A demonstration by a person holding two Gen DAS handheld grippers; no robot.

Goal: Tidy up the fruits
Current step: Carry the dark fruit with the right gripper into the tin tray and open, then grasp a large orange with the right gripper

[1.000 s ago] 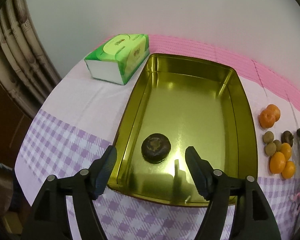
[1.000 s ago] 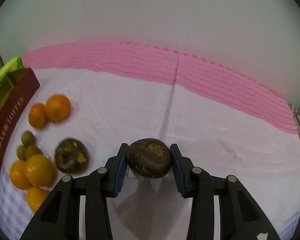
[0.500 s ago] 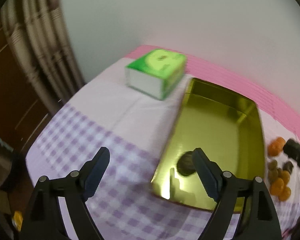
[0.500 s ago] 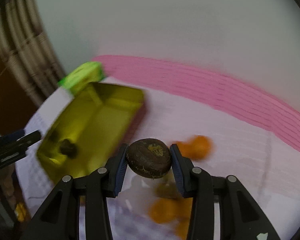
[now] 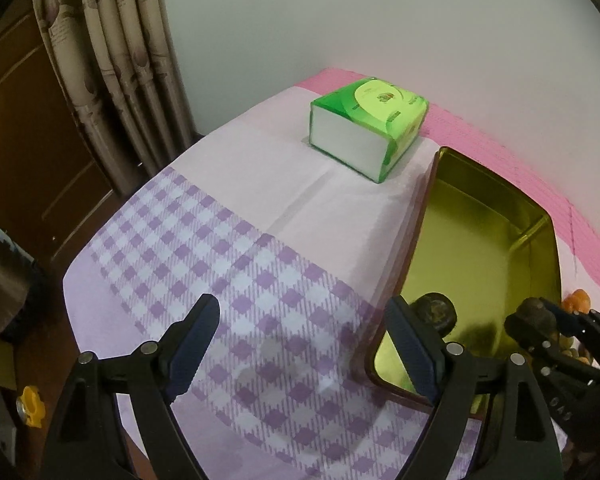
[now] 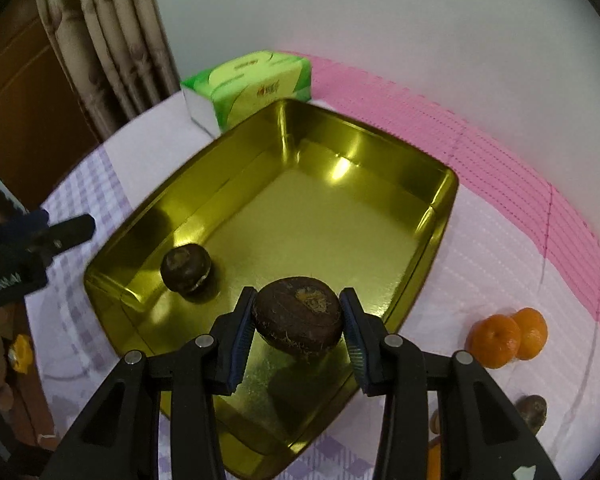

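At the far left a patterned curtain (image 6: 100,36) is hanging beside the table; the left gripper (image 5: 304,344) is hovering over the purple-checked tablecloth (image 5: 228,264) with its fingers spread wide and nothing between them, just left of the tin's near corner; a green tissue pack (image 5: 370,126) is lying beyond it, near the tin's far left corner; the gold tin (image 6: 436,216) is sitting in the middle of the table, and one dark brown fruit (image 6: 186,268) is resting on its floor near the left wall; the right gripper (image 6: 298,330) is closing its blue pads on a second dark fruit (image 6: 298,320), holding it above the tin's near end, clear of the floor; to the right, two oranges (image 6: 508,338) are sitting touching each other on the cloth outside the tin; another dark fruit (image 6: 534,418) is lying nearer the lower right edge, partly hidden by the gripper.
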